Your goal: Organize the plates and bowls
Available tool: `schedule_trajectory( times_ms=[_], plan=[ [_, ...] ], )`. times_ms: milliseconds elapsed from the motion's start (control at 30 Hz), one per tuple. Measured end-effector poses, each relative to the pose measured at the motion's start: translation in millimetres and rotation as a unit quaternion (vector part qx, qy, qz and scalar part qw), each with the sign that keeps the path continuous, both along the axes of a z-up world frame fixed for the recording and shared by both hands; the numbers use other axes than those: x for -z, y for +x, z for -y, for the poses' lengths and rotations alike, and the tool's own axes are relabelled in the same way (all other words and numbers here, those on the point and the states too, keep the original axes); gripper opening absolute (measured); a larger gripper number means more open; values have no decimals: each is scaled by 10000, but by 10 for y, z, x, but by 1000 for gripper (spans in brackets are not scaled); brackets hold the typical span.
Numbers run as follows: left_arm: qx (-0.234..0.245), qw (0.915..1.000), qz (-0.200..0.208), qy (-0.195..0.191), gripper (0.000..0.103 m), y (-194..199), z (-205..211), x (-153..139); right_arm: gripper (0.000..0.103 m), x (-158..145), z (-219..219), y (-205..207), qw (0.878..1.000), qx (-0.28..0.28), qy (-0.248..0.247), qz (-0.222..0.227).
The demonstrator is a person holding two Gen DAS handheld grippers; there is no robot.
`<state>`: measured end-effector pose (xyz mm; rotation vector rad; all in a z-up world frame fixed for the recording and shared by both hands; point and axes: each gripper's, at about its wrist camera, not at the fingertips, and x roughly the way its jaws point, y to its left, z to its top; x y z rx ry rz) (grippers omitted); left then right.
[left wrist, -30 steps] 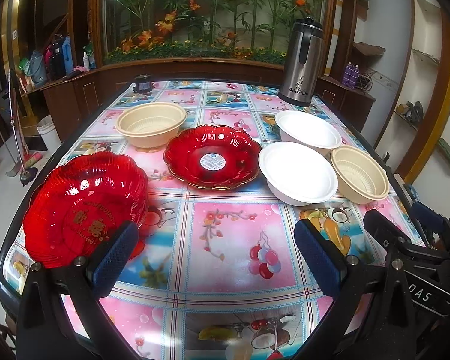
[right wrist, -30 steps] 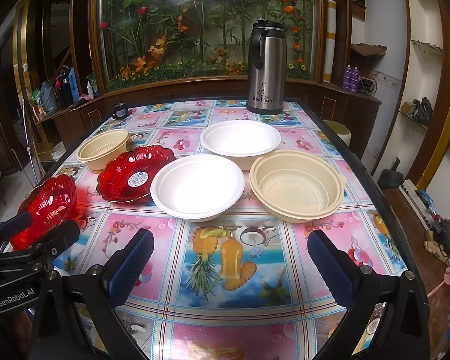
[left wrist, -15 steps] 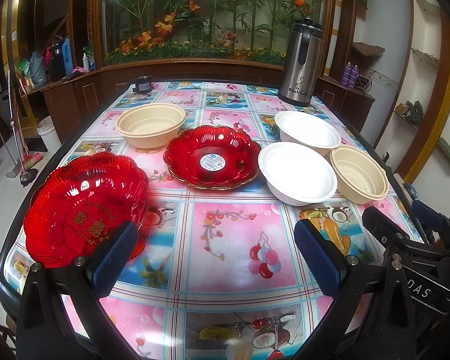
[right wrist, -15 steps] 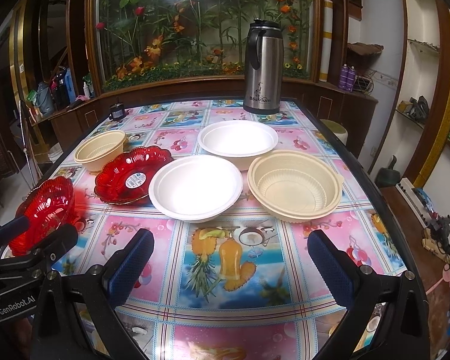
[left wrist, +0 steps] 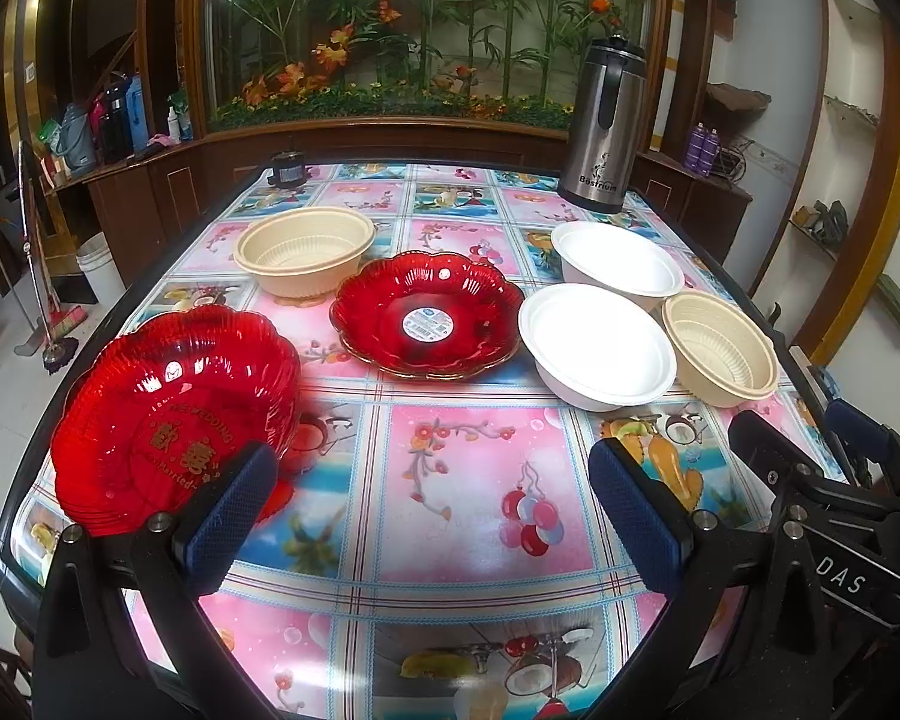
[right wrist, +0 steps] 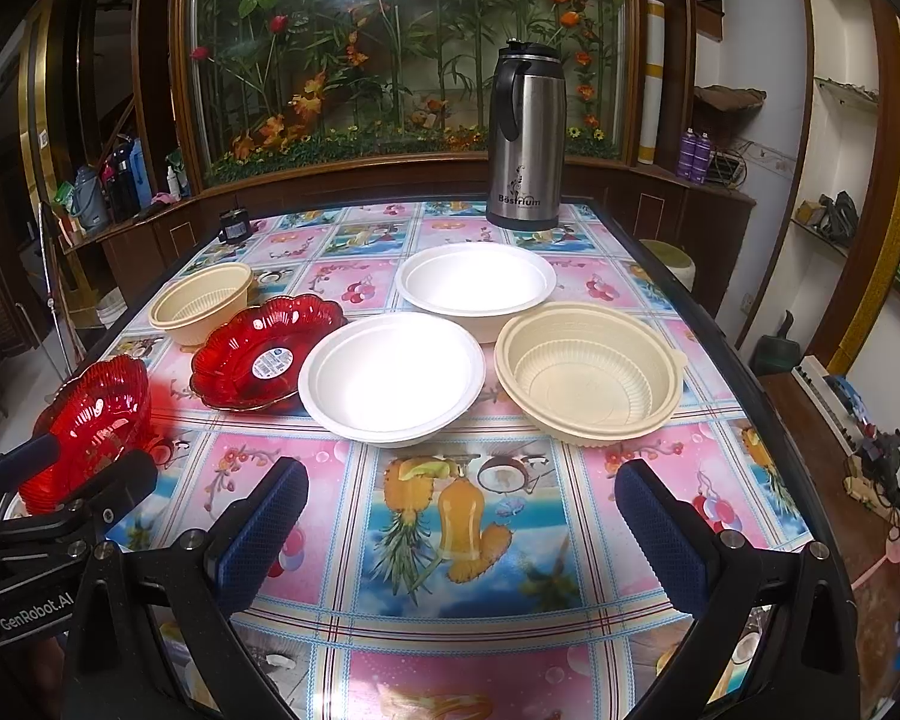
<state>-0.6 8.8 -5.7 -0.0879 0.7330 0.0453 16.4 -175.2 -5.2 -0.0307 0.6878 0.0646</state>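
On the patterned table stand a stack of red plates (left wrist: 168, 414) at the near left, a single red plate (left wrist: 426, 315) with a sticker mid-table, two white bowls (left wrist: 597, 345) (left wrist: 621, 264), and two cream bowls (left wrist: 306, 249) (left wrist: 720, 354). My left gripper (left wrist: 435, 510) is open and empty above the near edge, its left finger beside the red stack. My right gripper (right wrist: 462, 534) is open and empty, in front of the near white bowl (right wrist: 393, 375) and the large cream bowl (right wrist: 588, 375).
A steel thermos jug (right wrist: 525, 138) stands at the far edge of the table. A small dark jar (left wrist: 288, 168) sits at the far left corner. A wooden cabinet with a plant display lies behind. The floor drops off left and right of the table.
The right gripper's view has drifted slightly; the left barely moved. Both grippers stay open and all dishes are where they were.
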Motion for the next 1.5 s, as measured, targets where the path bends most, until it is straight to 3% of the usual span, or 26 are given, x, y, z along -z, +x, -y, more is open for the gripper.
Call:
schedule_trajectory(
  times_ms=[1233, 1400, 1500],
  plan=[
    [6, 10000, -57, -35, 103, -45, -43, -5, 103, -11, -6, -3, 10000, -14, 10, -6],
    [-30, 9995, -113, -288, 103, -160, -288, -47, 103, -24, -44, -10, 9989, -270, 362, -108],
    [-557, 9977, 18, -377, 103, -286, -726, -114, 103, -18, -109, 24, 9954, -545, 732, -307]
  ],
)
